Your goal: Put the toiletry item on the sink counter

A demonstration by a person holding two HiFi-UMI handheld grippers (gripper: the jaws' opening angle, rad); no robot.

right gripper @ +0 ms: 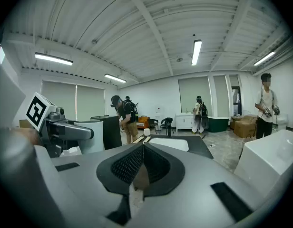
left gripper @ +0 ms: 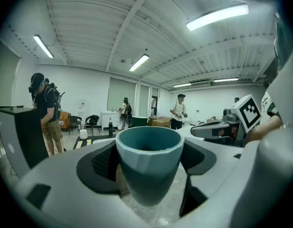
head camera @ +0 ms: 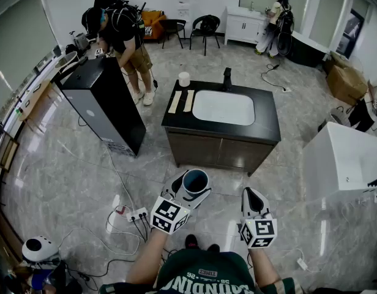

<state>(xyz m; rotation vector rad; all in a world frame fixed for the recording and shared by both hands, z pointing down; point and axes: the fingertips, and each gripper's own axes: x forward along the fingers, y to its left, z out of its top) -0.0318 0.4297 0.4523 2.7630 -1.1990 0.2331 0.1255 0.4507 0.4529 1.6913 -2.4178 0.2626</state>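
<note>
My left gripper [head camera: 187, 192] is shut on a teal-blue cup [head camera: 195, 180], held upright over the floor in front of the sink cabinet; in the left gripper view the cup [left gripper: 149, 163] fills the space between the jaws. My right gripper [head camera: 252, 202] hangs beside it, shut and empty, its pads [right gripper: 137, 167] meeting. The black sink counter [head camera: 267, 123] with a white basin [head camera: 223, 107] stands ahead. On it are a black tap [head camera: 227, 79], a white roll [head camera: 184, 79] and two pale strips [head camera: 182, 101].
A tall black cabinet [head camera: 103, 106] stands left of the sink unit, with a person [head camera: 124, 38] bent over it. A white box [head camera: 341, 161] sits at the right. Cables and a power strip [head camera: 136, 214] lie on the floor at lower left. More people stand at the back.
</note>
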